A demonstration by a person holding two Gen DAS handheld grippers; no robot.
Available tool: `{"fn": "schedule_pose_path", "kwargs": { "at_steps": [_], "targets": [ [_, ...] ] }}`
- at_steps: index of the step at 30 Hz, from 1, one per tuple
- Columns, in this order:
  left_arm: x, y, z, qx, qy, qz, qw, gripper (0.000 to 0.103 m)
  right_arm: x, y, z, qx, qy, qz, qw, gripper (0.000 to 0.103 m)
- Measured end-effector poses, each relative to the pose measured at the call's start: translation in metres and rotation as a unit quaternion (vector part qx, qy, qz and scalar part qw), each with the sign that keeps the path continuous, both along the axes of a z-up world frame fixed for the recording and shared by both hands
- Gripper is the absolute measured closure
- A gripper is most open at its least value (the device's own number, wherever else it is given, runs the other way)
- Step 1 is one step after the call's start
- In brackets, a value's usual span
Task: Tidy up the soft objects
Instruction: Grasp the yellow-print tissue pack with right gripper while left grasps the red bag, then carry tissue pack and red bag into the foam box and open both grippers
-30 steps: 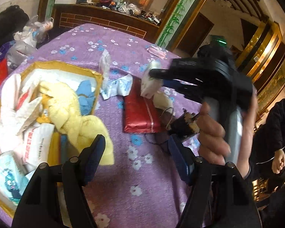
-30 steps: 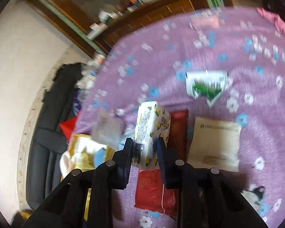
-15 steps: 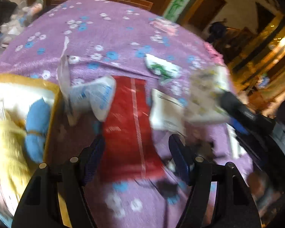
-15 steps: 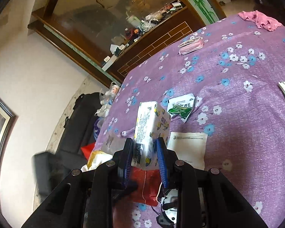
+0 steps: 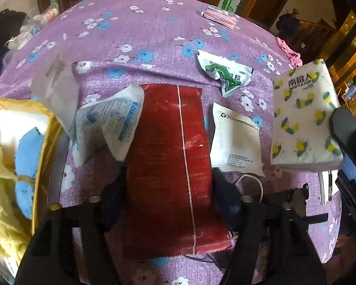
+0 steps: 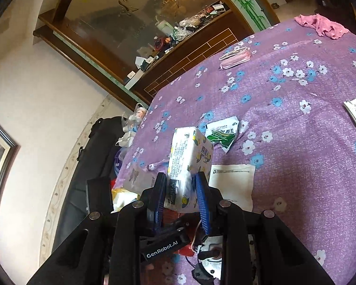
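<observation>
Since a second ago the left gripper (image 5: 168,187) has swung down over the red pack (image 5: 170,171), its jaws just closing, straddling it without pressing. Right of the red pack, the right gripper (image 6: 181,194) clamps the tissue pack (image 6: 189,163).

Black right gripper (image 6: 181,193), blue ribbed pads, silver screws, "GenRobot.AI" lettering

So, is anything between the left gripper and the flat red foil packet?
Nothing visible: the left gripper already straddles the flat red foil packet, jaws just closing, pads apparently not yet pressing.
</observation>
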State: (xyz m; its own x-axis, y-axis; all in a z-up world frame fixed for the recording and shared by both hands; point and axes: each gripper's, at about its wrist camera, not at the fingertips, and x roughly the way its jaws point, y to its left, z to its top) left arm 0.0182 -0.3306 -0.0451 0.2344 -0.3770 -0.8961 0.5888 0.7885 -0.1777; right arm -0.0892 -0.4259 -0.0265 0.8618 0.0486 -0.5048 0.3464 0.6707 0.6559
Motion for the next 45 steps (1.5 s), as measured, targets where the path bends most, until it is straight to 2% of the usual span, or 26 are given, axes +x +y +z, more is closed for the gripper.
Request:
{"fn": "schedule_pose_path", "kwargs": {
  "at_steps": [2, 8, 11, 15, 19, 23, 26, 28, 30, 32, 34, 36, 40, 45],
  "targets": [
    [-0.002, 0.007, 0.006, -0.011, -0.001, -0.001, 0.9999, 0.054, -0.001, -0.002, 0.0, 0.003, -0.001, 0.0, 1.0, 0.078],
    [-0.012, 0.041, 0.025, -0.09, 0.037, -0.011, 0.9952, 0.055, 0.0, -0.001, -0.001, 0.001, -0.003, 0.005, 1.0, 0.078],
    [-0.022, 0.062, 0.032, -0.15, 0.061, -0.016, 0.9866, 0.055, 0.001, 0.002, 0.0, -0.004, -0.005, 0.01, 1.0, 0.078],
    [-0.047, 0.086, 0.044, -0.204, 0.078, -0.037, 0.9752, 0.055, 0.002, 0.011, 0.005, -0.019, -0.018, 0.029, 0.999, 0.078],
    [-0.063, 0.114, 0.055, -0.228, 0.082, -0.045, 0.9692, 0.055, 0.0, 0.023, 0.01, -0.053, -0.028, 0.03, 0.998, 0.078],
    [-0.068, 0.163, 0.07, -0.251, 0.061, -0.014, 0.966, 0.055, 0.001, 0.039, 0.005, -0.054, -0.039, 0.063, 0.996, 0.078],
    [-0.073, 0.199, 0.085, -0.259, 0.018, 0.013, 0.9657, 0.055, 0.003, 0.055, 0.006, -0.075, -0.041, 0.082, 0.993, 0.078],
    [-0.072, 0.228, 0.094, -0.248, -0.013, 0.041, 0.9679, 0.055, 0.007, 0.071, 0.006, -0.096, -0.034, 0.087, 0.991, 0.078],
    [-0.07, 0.253, 0.096, -0.221, -0.048, 0.075, 0.9711, 0.055, 0.01, 0.089, 0.005, -0.088, -0.029, 0.106, 0.99, 0.078],
    [-0.067, 0.27, 0.092, -0.2, -0.065, 0.107, 0.9719, 0.055, 0.015, 0.111, 0.005, -0.054, -0.044, 0.147, 0.987, 0.078],
    [-0.056, 0.287, 0.083, -0.192, -0.063, 0.139, 0.9696, 0.055, 0.026, 0.129, 0.004, -0.024, -0.05, 0.187, 0.981, 0.078],
    [-0.043, 0.297, 0.072, -0.183, -0.051, 0.16, 0.9687, 0.055, 0.042, 0.156, 0.003, -0.016, -0.048, 0.228, 0.972, 0.078],
    [-0.036, 0.303, 0.061, -0.169, -0.055, 0.174, 0.9686, 0.055, 0.082, 0.199, -0.011, 0.011, -0.031, 0.284, 0.958, 0.078],
    [-0.038, 0.307, 0.051, -0.149, -0.056, 0.167, 0.9731, 0.055, 0.1, 0.214, -0.033, 0.023, -0.003, 0.296, 0.955, 0.078]
  ]
}}
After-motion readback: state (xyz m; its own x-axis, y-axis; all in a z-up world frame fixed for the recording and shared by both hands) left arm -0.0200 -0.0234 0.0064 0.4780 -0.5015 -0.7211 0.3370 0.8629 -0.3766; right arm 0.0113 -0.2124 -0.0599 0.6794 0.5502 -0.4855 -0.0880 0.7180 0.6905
